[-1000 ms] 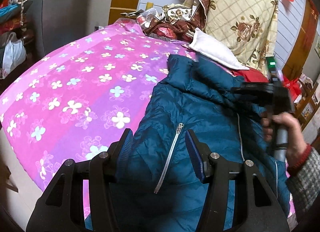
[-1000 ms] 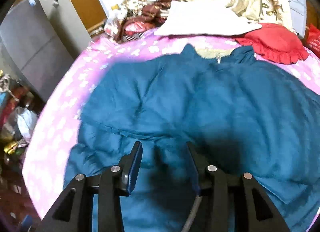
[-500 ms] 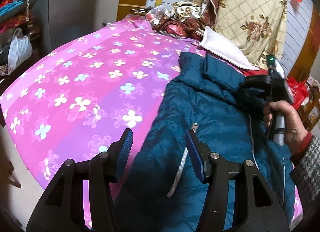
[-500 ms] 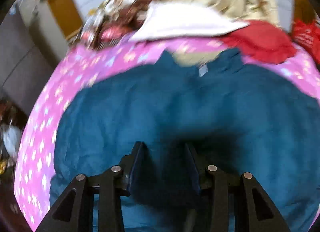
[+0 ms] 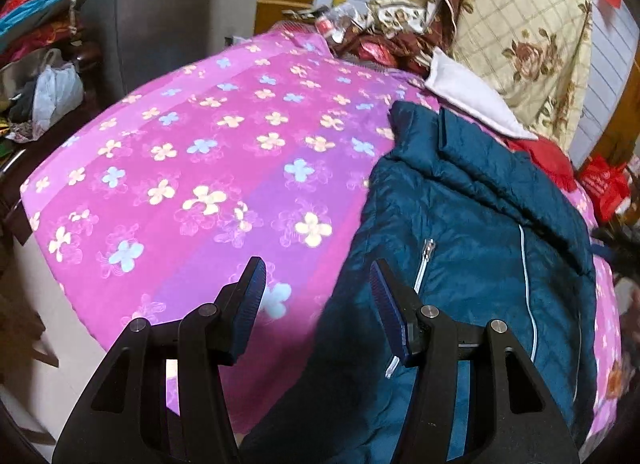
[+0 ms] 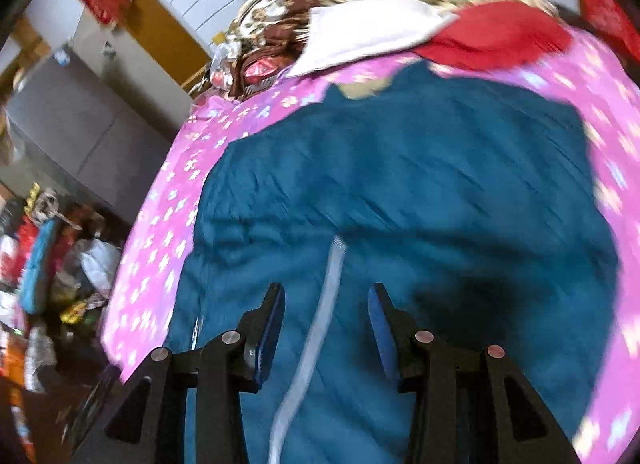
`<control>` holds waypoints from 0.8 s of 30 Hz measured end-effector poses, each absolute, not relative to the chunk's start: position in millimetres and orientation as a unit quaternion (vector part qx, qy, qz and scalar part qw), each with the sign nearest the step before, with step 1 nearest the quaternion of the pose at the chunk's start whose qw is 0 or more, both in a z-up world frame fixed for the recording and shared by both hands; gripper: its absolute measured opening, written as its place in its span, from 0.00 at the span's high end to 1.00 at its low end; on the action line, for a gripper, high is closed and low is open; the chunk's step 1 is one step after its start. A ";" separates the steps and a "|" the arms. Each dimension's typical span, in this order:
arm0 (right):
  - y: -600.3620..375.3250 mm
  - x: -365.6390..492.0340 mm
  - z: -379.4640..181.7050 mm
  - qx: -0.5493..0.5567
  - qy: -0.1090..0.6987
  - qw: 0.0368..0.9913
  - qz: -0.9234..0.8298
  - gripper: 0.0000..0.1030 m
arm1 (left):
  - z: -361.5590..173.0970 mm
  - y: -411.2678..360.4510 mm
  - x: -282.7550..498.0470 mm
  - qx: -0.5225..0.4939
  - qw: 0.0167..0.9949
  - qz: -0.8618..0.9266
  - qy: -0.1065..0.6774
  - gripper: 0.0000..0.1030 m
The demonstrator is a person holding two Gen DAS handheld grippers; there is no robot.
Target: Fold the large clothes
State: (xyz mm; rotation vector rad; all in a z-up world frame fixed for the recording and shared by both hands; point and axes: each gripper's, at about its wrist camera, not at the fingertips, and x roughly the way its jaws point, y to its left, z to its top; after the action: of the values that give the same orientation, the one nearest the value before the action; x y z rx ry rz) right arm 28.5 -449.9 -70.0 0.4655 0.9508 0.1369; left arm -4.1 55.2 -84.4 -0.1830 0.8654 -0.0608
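Note:
A dark teal quilted jacket (image 5: 472, 232) lies on a pink flowered bedspread (image 5: 208, 167), folded in on its left side, with a silver pocket zipper (image 5: 423, 268) showing. My left gripper (image 5: 318, 284) is open and empty, hovering over the jacket's left edge where it meets the bedspread. In the right wrist view the jacket (image 6: 420, 199) fills the middle, blurred by motion, with a pale zipper strip (image 6: 320, 304). My right gripper (image 6: 326, 308) is open and empty above the jacket's lower part.
A white pillow (image 5: 472, 99), a red cushion (image 6: 496, 35) and a floral quilt (image 5: 520, 31) are piled at the bed's head. Cluttered shelves and bags (image 5: 44, 75) stand to the left, beside a grey wardrobe (image 5: 168, 11). The bed's near edge drops to the floor.
My left gripper has drifted left, from over the jacket to its left edge. The right gripper and hand have left the left wrist view. The right view has swung and tilted.

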 end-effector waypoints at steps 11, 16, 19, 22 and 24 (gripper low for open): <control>-563.9 -151.6 -115.1 0.278 0.445 0.846 -0.089 0.57 | -118.0 52.8 8.8 -0.095 0.862 -0.124 0.483 0.48; -571.8 -166.5 -154.4 0.350 0.443 0.823 -0.063 0.56 | -137.7 50.1 17.3 -0.146 0.828 -0.182 0.509 0.48; -564.9 -169.0 -170.9 0.366 0.445 0.815 -0.059 0.55 | -146.0 50.3 22.9 -0.168 0.816 -0.195 0.518 0.47; -558.2 -170.3 -181.2 0.383 0.443 0.809 -0.049 0.53 | -156.0 52.5 30.3 -0.192 0.800 -0.208 0.529 0.40; -555.9 -174.7 -181.8 0.394 0.426 0.814 -0.042 0.45 | -163.1 54.9 34.4 -0.211 0.788 -0.215 0.537 0.40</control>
State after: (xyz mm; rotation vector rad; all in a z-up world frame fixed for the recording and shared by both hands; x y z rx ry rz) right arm -174.7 -555.9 -181.8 0.8402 0.9088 -0.0902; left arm 34.4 54.9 -163.1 -0.4550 1.1581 -0.4624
